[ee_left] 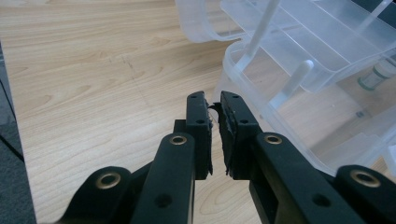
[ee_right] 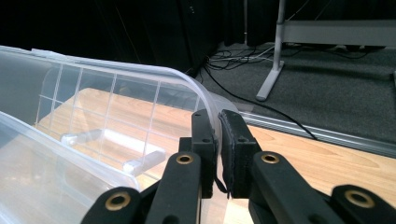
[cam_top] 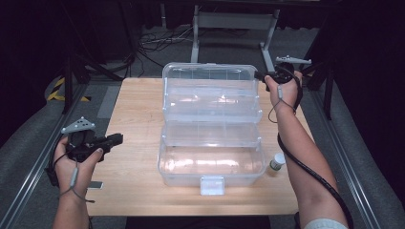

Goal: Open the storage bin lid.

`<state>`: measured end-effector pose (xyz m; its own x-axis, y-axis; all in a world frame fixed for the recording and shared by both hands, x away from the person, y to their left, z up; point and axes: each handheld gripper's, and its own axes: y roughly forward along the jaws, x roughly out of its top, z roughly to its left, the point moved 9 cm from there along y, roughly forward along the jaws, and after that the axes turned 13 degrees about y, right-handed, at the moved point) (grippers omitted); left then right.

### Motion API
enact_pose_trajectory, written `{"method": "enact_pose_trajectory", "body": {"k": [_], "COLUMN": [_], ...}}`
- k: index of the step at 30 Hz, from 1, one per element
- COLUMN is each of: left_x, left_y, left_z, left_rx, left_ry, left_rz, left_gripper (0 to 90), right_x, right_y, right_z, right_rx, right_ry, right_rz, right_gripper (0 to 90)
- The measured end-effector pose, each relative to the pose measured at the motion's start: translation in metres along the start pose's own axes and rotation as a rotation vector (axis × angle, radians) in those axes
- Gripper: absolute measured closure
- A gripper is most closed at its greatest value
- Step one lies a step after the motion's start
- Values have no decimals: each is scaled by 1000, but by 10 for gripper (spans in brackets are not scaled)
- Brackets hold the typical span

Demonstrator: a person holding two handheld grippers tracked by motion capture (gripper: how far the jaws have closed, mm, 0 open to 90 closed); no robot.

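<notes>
Two claws work at a pale wooden tabletop (cam_top: pixel 133 100) that carries a big clear plastic box (cam_top: pixel 210 164), its tiered trays fanned out and its lid (cam_top: pixel 210 74) swung up at the far edge. The box sits mid-tabletop, its white latch (cam_top: pixel 212 185) facing the person. The right claw (cam_top: pixel 261 75) is clamped on the lid's far right corner; in the right gripper view the clear rim (ee_right: pixel 212 114) runs between the two black jaws, which pinch it. The left claw (cam_top: pixel 116 139) hangs over bare wood well to the left of the box, jaws nearly together on nothing, a frayed pad edge showing in the narrow gap in the left gripper view. A small white bottle (cam_top: pixel 276 162) with a green band stands just beside the box's near right corner. As a judgement, the grip on the lid is thin and at one corner only: a pull off-line could let the slick rim slip out, or twist the lid and drag the whole light box across the wood, since the left claw is not bracing it. A sliding box could also knock the bottle over. No brand or writing can be read on the box; the bottle's label is too small to make out.
</notes>
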<state>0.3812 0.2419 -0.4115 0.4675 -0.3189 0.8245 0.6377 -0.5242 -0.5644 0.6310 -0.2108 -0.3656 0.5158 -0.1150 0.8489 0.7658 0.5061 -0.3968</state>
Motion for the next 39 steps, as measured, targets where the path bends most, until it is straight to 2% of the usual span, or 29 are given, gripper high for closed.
{"method": "enact_pose_trajectory", "body": {"k": [4, 9, 18, 24, 39], "left_x": [1, 0, 0, 0, -1], "left_y": [3, 5, 8, 8, 8], "left_z": [0, -1, -1, -1, 0], "left_rx": [-3, -9, -15, -21, -22], "left_ry": [6, 9, 10, 10, 7], "left_rz": [2, 8, 14, 17, 17], "left_gripper": [824, 824, 823, 822, 821], "right_x": [-1, -2, -5, -7, -12], "right_y": [4, 11, 21, 25, 36], "right_z": [-1, -6, -11, -15, -21], "right_rx": [-7, -1, -18, -13, -36], "right_ry": [-1, 32, 39, 57, 62], "right_rz": [15, 36, 74, 82, 101], "right_gripper": [849, 848, 847, 845, 844]}}
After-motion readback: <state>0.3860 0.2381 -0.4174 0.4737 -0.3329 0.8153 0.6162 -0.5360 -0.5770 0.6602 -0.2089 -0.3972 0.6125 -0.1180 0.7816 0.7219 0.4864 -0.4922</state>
